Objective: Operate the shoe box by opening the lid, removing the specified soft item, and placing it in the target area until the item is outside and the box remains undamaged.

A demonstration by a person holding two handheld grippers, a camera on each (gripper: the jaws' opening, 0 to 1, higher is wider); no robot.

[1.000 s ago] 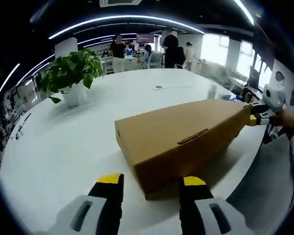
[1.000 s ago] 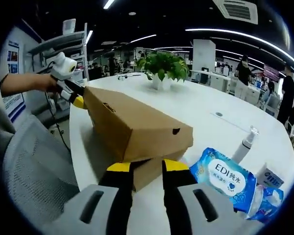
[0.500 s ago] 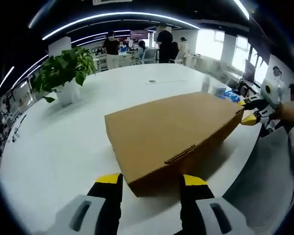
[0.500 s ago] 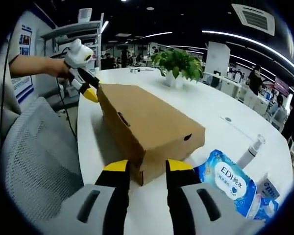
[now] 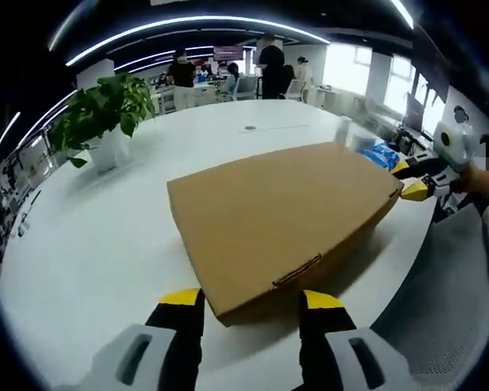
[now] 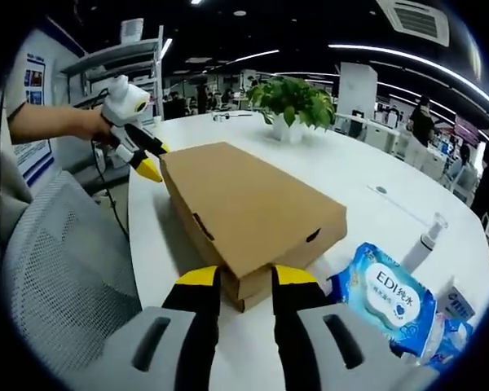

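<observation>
Across the middle of both views lies the flat brown cardboard shoe box, lid down and seemingly shut, resting on the white round table. Judged as the opening step: lid not yet raised, soft item not to be seen.

At lower centre of the left gripper view, left gripper parted, yellow-tipped fingers straddling the near end of the box, gripping nothing. At lower centre of the right gripper view, right gripper likewise apart at the opposite end, yellow-tipped fingers either side of that corner; contact cannot be told.

Next, probably: catch the lid's lip at one end and lift gently, steadying the base, without creasing the card.

Lower right of the right gripper view: blue-and-white wipes packet just beside the box. Further up: green potted plant.
</observation>
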